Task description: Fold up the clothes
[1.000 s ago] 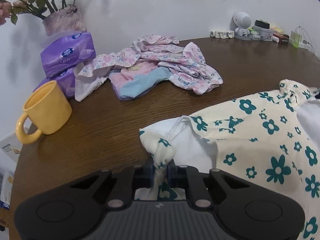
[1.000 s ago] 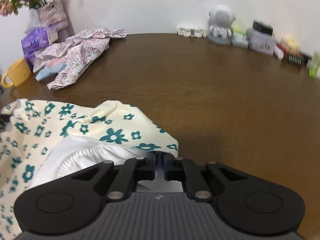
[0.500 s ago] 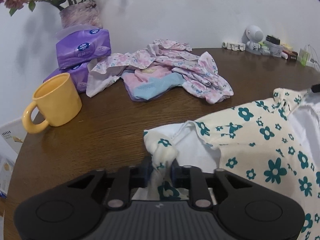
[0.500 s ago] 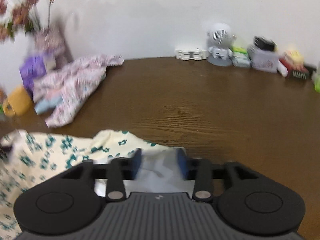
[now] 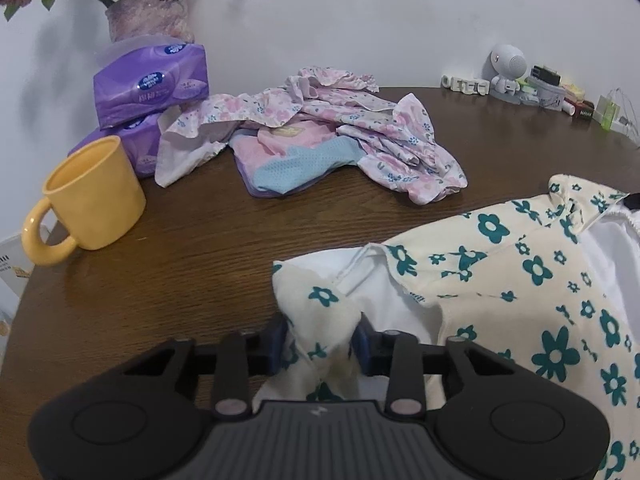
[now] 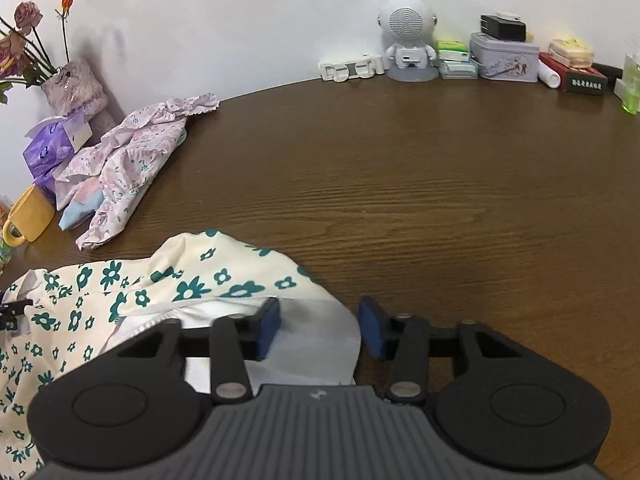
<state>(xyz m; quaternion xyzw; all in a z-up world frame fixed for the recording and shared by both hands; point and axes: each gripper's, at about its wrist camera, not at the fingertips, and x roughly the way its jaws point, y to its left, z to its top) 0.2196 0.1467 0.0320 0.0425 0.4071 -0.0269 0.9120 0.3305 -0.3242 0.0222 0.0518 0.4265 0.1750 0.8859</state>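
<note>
Lying on the brown table (image 6: 420, 200), 1 cream garment (image 5: 520, 280) with teal flowers sits near the 1 yellow mug (image 5: 92, 200). The left gripper (image 5: 320, 340) and right gripper (image 6: 320, 326) both have jaws spread, released, cloth loose between them. Beyond the mug: 2 tissue packs (image 5: 152, 84), 1 pink clothes pile (image 5: 320, 132).

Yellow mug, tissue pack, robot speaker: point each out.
yellow mug (image 5: 98, 196), left wrist view, on its side wall.
tissue pack (image 5: 152, 82), left wrist view, on its front face.
robot speaker (image 6: 408, 24), right wrist view, on its round grille.
</note>
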